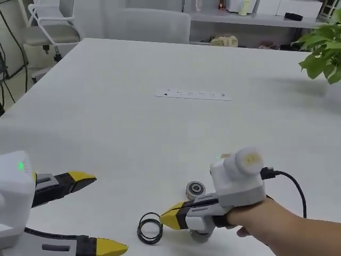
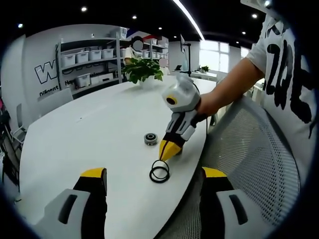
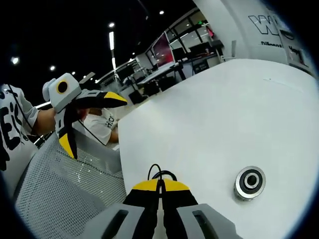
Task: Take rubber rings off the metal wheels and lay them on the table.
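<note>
Head view: a small loose pile of thin black rubber rings (image 1: 150,228) lies flat on the white table (image 1: 160,133), just left of a small round metal wheel with a dark centre (image 1: 195,189). The wheel rests flat and has no ring around it.

The right gripper (image 1: 166,217), white-bodied with yellow-tipped black tongs, comes in past the wheel on its near side, held in a hand (image 1: 266,216). Its tongs are pressed together and their tips meet the edge of the rings (whether a ring is pinched between them cannot be told).

The left gripper (image 1: 104,213) hangs well left of the wheel, beyond the rings, its tongs spread wide apart and holding nothing.

Far beyond the wheel, mid-table, lies a flat white power strip (image 1: 194,95). A leafy green plant (image 1: 322,50) stands far beyond the wheel to the right.
</note>
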Available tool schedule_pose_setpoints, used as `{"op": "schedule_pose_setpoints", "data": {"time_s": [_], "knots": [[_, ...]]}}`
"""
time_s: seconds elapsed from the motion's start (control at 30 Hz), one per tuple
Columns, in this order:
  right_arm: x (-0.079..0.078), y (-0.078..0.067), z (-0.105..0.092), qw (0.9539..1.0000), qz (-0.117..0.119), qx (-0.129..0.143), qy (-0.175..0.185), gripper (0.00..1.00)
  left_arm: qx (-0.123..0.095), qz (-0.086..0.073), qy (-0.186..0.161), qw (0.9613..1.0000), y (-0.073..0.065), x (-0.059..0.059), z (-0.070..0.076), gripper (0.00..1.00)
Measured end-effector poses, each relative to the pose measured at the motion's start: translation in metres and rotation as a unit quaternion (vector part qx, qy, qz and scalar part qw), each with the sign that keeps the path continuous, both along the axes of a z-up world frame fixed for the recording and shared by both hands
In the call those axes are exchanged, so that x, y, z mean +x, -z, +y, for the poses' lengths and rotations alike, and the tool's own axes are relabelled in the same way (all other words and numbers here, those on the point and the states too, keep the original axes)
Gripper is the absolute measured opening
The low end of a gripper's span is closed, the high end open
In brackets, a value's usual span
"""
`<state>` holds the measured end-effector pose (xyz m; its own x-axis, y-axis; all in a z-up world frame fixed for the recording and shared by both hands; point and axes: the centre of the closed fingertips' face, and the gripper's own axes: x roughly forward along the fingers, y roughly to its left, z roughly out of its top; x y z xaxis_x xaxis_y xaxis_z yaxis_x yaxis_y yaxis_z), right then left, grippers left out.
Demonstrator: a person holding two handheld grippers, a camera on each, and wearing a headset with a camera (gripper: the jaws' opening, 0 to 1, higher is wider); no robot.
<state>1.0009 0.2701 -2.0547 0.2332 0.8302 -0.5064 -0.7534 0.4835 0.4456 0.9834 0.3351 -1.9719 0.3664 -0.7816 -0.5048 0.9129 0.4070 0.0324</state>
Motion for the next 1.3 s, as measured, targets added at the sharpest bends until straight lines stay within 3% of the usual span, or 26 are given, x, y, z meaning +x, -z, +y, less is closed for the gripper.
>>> {"op": "schedule_pose_setpoints", "data": {"time_s": [0.47, 0.6, 0.83, 1.0, 1.3], "knots": [[-0.001, 0.011, -0.001, 0.9997, 0.018, -0.012, 0.008, 0.0, 0.003, 0.0, -0.011, 0.9999, -0.002, -0.009, 0.006, 0.72], [-0.001, 0.015, -0.002, 0.9996, 0.011, -0.025, 0.006, 0.0, 0.006, -0.001, -0.013, 0.9999, -0.002, -0.012, 0.007, 0.72], [-0.003, 0.014, -0.003, 0.9993, -0.006, -0.037, -0.001, 0.12, 0.006, -0.002, -0.021, 0.9998, -0.003, -0.016, 0.011, 0.72], [-0.006, 0.006, -0.001, 0.9994, -0.01, -0.032, -0.007, 0.22, 0.008, -0.002, -0.025, 0.9997, -0.003, -0.019, 0.012, 0.72], [-0.011, -0.022, -0.006, 0.9981, -0.052, -0.024, -0.023, 0.33, 0.011, -0.007, -0.032, 0.9994, -0.007, -0.017, 0.012, 0.72]]}}
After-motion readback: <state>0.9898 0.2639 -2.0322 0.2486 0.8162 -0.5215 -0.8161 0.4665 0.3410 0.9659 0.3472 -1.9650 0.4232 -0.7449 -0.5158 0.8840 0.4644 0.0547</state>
